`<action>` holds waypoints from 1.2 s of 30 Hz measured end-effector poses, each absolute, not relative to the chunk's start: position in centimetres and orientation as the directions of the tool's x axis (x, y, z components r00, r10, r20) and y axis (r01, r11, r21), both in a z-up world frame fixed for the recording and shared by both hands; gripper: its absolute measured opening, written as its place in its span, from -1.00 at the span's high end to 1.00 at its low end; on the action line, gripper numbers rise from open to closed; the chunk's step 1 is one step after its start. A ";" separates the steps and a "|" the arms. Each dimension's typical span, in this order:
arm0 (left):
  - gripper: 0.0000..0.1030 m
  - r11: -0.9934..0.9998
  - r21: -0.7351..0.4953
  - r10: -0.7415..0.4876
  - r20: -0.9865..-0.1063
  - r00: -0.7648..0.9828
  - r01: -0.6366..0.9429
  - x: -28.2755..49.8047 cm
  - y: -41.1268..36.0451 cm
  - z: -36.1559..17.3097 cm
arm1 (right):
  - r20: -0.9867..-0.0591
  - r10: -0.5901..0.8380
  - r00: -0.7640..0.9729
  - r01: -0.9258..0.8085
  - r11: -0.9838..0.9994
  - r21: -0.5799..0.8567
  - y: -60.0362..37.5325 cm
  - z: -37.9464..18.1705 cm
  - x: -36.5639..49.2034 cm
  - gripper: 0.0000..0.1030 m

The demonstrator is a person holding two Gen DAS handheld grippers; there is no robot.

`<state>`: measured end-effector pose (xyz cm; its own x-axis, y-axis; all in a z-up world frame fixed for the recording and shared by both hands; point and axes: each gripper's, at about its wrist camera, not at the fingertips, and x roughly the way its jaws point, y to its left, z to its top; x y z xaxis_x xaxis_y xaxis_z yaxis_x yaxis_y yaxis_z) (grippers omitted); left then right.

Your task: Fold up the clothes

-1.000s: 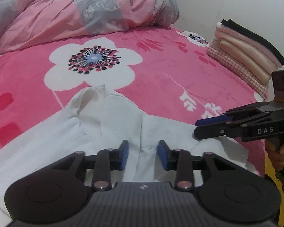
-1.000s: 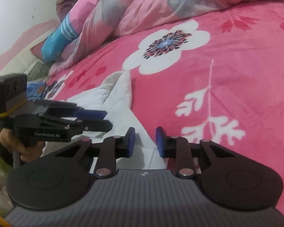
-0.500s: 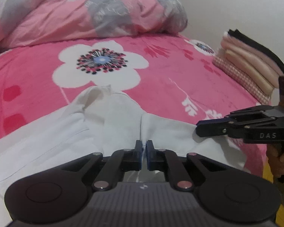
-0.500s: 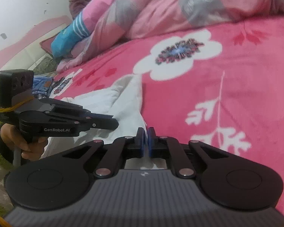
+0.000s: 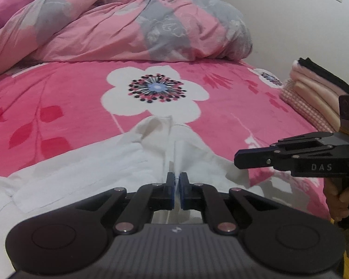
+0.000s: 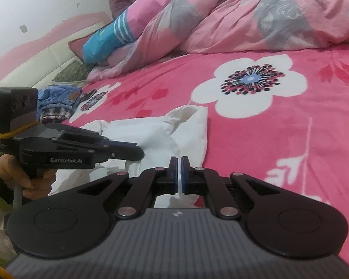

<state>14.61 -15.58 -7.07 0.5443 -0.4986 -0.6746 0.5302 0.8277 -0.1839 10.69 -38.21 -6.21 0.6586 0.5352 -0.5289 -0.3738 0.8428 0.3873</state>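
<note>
A: Garment status: white garment (image 5: pixel 86 169) is laid flat on the bed (image 5: pixel 58 97), near edge facing the person. Left hand-held gripper (image 5: pixel 177 181) is pressed together on a ridge of the white fabric; the cloth is seen standing up between the pads.

B: And the right one?

A: Right hand-held gripper (image 6: pixel 177 169) is also pressed together. White cloth is seen directly under and ahead of the pads in the right wrist view, and a thin pale sliver shows in the slit between them, so a pinch on the garment's near right edge is judged likely. The bite itself is mostly hidden by the fingers.

B: Why two grips side by side?

A: Both pinches are placed along the near edge, apart from each other, so that the edge can presumably be carried as one straight line. A single grip would let the cloth sag and twist.

B: Stack on the right?

A: Folded pile (image 5: pixel 314 93) is kept at the far right edge of the bed, well apart from the work area, probably so finished pieces are not disturbed. Rumpled duvet (image 5: pixel 128 23) is pushed to the head of the bed, which leaves flat sheet for folding.

B: Risk?

A: Thin fabric, small bite. A slip is possible if the two grips are pulled unevenly.
</note>
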 end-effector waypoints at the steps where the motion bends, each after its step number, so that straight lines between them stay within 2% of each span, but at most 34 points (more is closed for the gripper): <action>1: 0.91 0.830 -0.186 -0.497 -0.676 0.544 0.527 14.8 -15.5 -7.2 | -0.529 0.537 0.657 -0.373 0.841 0.391 -38.1 -6.4 11.1 0.98; 9: 0.91 0.845 -0.187 -0.476 -0.689 0.546 0.501 15.4 -15.0 -8.5 | -0.502 0.501 0.705 -0.286 0.849 0.445 -39.9 -7.7 13.0 0.93; 13: 0.90 0.849 -0.201 -0.479 -0.683 0.552 0.488 15.4 -14.7 -8.8 | -0.452 0.472 0.757 -0.230 0.840 0.491 -42.7 -7.0 11.8 0.91; 18: 0.90 0.873 -0.222 -0.462 -0.665 0.587 0.435 15.1 -13.2 -8.5 | -0.447 0.448 0.774 -0.204 0.846 0.493 -43.7 -6.6 10.2 0.91; 31: 0.89 0.906 -0.241 -0.413 -0.679 0.607 0.346 15.6 -11.9 -9.2 | -0.448 0.526 0.723 -0.303 0.824 0.479 -39.9 -6.2 11.1 0.91; 36: 0.86 0.909 -0.238 -0.407 -0.677 0.614 0.341 15.3 -11.7 -9.3 | -0.496 0.605 0.623 -0.401 0.791 0.462 -36.4 -6.5 13.1 0.91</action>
<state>15.34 -11.73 -9.26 0.6136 -0.4072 -0.6766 0.3407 0.9094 -0.2384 13.14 -36.42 -6.53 0.6225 0.6053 -0.4961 -0.4010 0.7911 0.4620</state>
